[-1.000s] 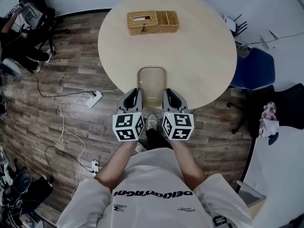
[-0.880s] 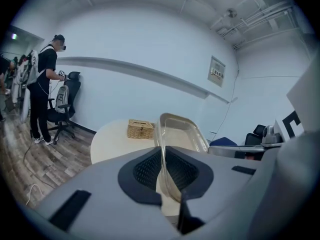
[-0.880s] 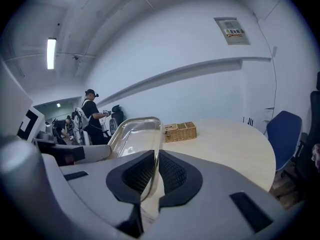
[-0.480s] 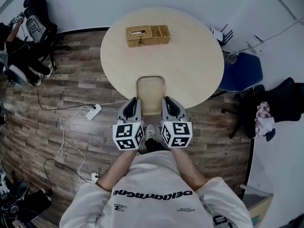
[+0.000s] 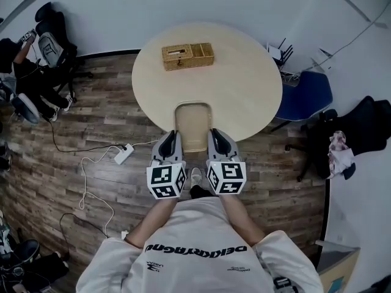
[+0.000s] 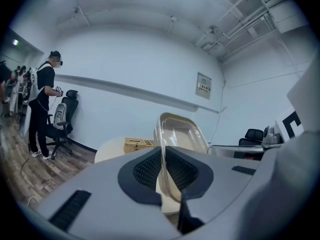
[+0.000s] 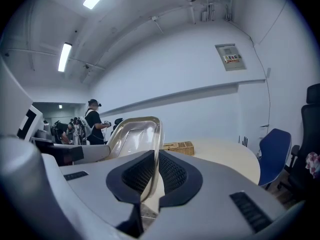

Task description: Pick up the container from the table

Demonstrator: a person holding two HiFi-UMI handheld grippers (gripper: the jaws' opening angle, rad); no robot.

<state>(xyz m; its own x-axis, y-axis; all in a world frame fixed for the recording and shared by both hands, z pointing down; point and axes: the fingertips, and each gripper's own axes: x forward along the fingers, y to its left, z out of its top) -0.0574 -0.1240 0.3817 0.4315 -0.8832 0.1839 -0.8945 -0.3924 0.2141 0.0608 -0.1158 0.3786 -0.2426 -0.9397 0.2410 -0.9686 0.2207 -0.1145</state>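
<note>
Container [image 5: 193, 124] first, from the head view: a clear, shallow plastic tray at the near edge of the round table [image 5: 244, 84], its near end reaching past that edge over the wood floor. My left gripper [image 5: 173, 134] is on its left rim and my right gripper [image 5: 215, 133] on its right rim, both at the near side of the table. A wicker basket [image 5: 187, 56] sits at the far side of the table, well apart from the tray.

In the left gripper view, the jaws of the left gripper [image 6: 162, 164] are pressed together on the thin rim of the container [image 6: 180, 131], with the plastic edge pinched between the dark pads. The tray rises above the table [image 6: 110, 149] against the white wall, its far end tipped up; the basket [image 6: 137, 145] shows low behind it.

In the right gripper view, the right gripper [image 7: 155, 171] is likewise clamped on the opposite rim of the container [image 7: 132, 134]. The tray again stands clear above the table [image 7: 225, 154] and the basket [image 7: 180, 147].

My reading is that the grasp is done on both sides and the tray looks lifted off the tabletop, so the pick-up is close to complete. What is left, I judge, is carrying it clear while keeping it level, since the thin rim could flex or slip.
</note>
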